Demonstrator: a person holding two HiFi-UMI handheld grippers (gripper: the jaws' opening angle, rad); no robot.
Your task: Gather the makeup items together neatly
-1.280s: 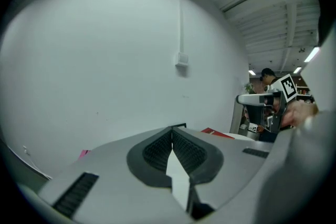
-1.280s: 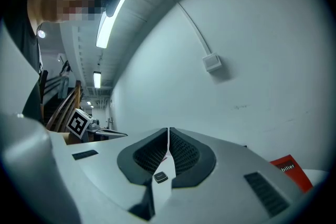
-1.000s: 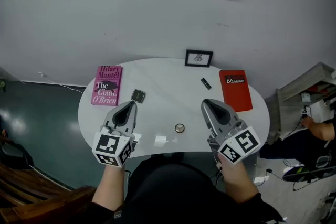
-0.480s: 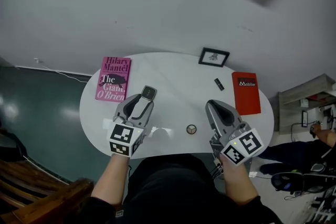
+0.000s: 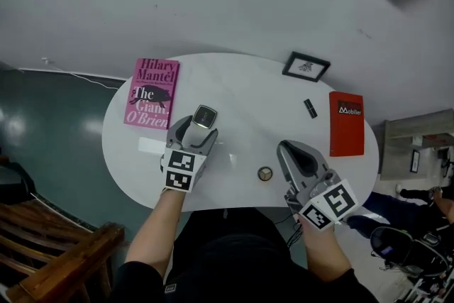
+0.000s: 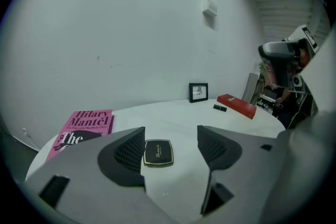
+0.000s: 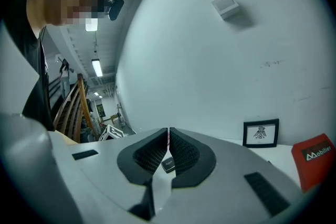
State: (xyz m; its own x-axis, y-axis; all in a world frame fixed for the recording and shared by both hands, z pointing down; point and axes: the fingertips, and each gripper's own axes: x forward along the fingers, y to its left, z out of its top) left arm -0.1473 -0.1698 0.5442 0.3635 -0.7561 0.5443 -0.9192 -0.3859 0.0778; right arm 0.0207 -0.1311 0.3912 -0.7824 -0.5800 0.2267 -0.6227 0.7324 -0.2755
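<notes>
A black square compact (image 5: 204,116) with a gold rim lies on the white oval table (image 5: 241,117). My left gripper (image 5: 199,128) has its tips at it. In the left gripper view the compact (image 6: 158,153) lies flat between the opening jaws of the left gripper (image 6: 169,140), nearer the left pad, and neither pad presses on it. A small black lipstick (image 5: 310,108) lies at the far right and a small round tin (image 5: 264,173) near the front edge. My right gripper (image 5: 289,148) hovers right of the tin, shut and empty (image 7: 168,140).
A pink book (image 5: 151,92) lies at the table's left, a red book (image 5: 346,123) at its right, and a small framed picture (image 5: 306,67) stands at the back edge. The wall rises right behind the table. A wooden bench (image 5: 50,259) stands at the lower left.
My left gripper has moved forward to the compact and its jaws have gone from shut to wide apart around it. The right gripper has stayed shut near the front edge.
</notes>
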